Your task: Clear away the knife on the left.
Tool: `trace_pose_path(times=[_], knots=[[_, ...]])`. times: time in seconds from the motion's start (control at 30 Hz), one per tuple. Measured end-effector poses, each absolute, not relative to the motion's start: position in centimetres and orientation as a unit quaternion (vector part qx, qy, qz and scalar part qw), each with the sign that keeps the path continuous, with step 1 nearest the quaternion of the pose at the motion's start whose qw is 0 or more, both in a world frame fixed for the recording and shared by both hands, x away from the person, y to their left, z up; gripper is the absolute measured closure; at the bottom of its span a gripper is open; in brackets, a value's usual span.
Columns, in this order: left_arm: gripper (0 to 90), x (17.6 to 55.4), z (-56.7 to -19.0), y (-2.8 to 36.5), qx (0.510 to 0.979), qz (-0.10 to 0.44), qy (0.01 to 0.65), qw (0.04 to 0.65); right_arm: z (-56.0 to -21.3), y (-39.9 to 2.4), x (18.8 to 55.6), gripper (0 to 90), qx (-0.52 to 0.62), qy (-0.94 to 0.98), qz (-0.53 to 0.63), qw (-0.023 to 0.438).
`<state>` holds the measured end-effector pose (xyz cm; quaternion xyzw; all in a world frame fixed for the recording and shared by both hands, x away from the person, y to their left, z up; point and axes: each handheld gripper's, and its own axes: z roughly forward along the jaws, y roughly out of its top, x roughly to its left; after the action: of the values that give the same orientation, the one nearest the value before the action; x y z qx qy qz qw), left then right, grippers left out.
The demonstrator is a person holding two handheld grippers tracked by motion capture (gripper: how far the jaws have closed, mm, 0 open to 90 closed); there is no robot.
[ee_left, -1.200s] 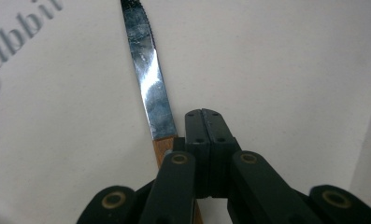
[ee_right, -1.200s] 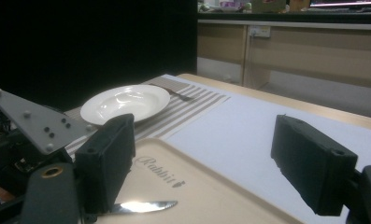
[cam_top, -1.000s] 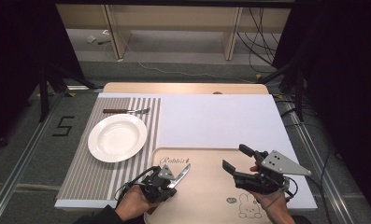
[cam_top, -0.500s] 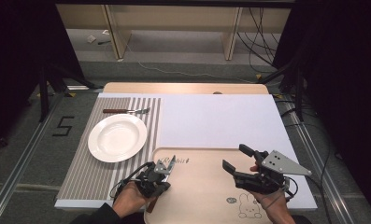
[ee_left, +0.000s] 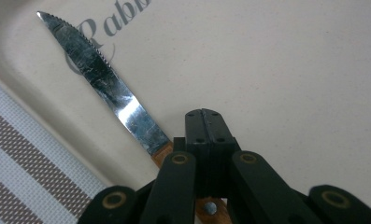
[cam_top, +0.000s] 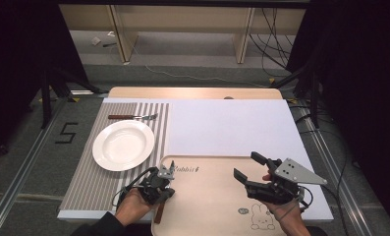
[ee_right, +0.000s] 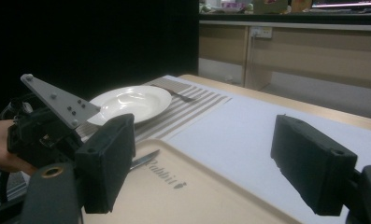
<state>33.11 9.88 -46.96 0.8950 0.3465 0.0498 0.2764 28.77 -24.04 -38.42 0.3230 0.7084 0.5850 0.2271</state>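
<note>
A knife [cam_top: 159,212] with a brown handle and serrated blade [ee_left: 103,79] lies on the beige tray [cam_top: 207,201] along its left rim, by the word "Rabbit". My left gripper [cam_top: 169,173] is low over the knife's handle, jaws shut tip to tip [ee_left: 205,112]. The handle runs beneath them, not between them. My right gripper [cam_top: 246,165] hovers open over the tray's right half, nothing between its fingers [ee_right: 206,163]. The right gripper view also takes in the left gripper [ee_right: 43,126] and the blade [ee_right: 143,159].
A white plate [cam_top: 124,145] sits on the striped placemat [cam_top: 84,187], with a fork [cam_top: 133,117] beyond it. A white sheet [cam_top: 232,128] covers the table's middle and right. The tray carries a rabbit drawing [cam_top: 261,219] near its front right corner.
My left gripper has drawn back toward the person and dropped lower, and the knife has come with it and now lies flat. My right gripper has stayed put.
</note>
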Motion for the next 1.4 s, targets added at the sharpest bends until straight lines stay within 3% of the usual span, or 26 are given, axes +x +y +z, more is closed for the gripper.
trace_pose_path(times=[0.73,0.87,1.03,1.27,1.4], knots=[[89.1,34.0,-46.9,10.8,0.891,0.039,0.363,0.271,-38.6,-24.5,29.2,23.0,0.329,0.705,0.588,0.222],[81.2,34.0,-46.6,11.3,0.884,0.027,0.363,0.292,-38.6,-24.4,29.2,23.0,0.326,0.706,0.589,0.221],[58.3,33.8,-46.0,11.6,0.874,0.014,0.356,0.33,-38.6,-24.2,29.3,23.0,0.324,0.707,0.589,0.22],[40.1,33.5,-45.1,12.1,0.849,0.002,0.35,0.397,-38.5,-23.8,29.2,23.0,0.319,0.711,0.586,0.222],[34.7,33.4,-44.7,12.2,0.837,-0.003,0.349,0.422,-38.6,-24.0,29.3,23.0,0.32,0.71,0.587,0.222]])
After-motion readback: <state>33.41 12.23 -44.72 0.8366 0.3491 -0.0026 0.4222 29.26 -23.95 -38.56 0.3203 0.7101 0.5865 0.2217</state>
